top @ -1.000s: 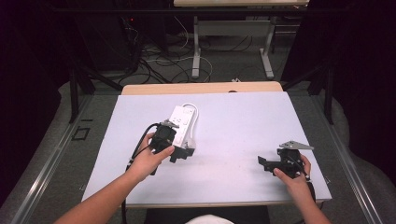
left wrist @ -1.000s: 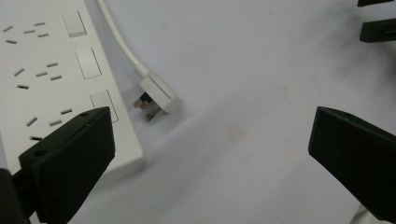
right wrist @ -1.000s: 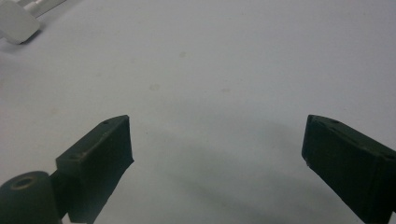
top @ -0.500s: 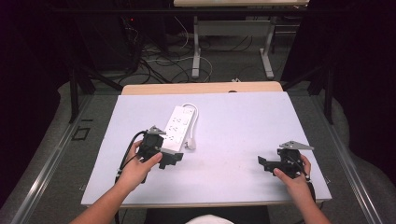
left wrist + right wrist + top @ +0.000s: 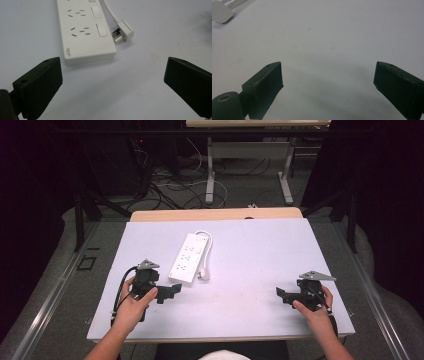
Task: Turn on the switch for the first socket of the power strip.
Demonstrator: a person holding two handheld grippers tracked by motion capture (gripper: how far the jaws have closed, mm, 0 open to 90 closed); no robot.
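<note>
power strip point(image 5: 189, 259), white, lies flat a little left of the table's point(image 5: 260, 250) middle, its long axis running toward the far edge. its cable loops round the far end and comes back along the right side, the plug point(image 5: 123, 31) resting beside the near corner. left gripper point(image 5: 172, 289) sits just short of the strip's near end, jaws spread wide, holding nothing. right gripper point(image 5: 280, 294) is near the front right corner, well apart, jaws also released.
</note>
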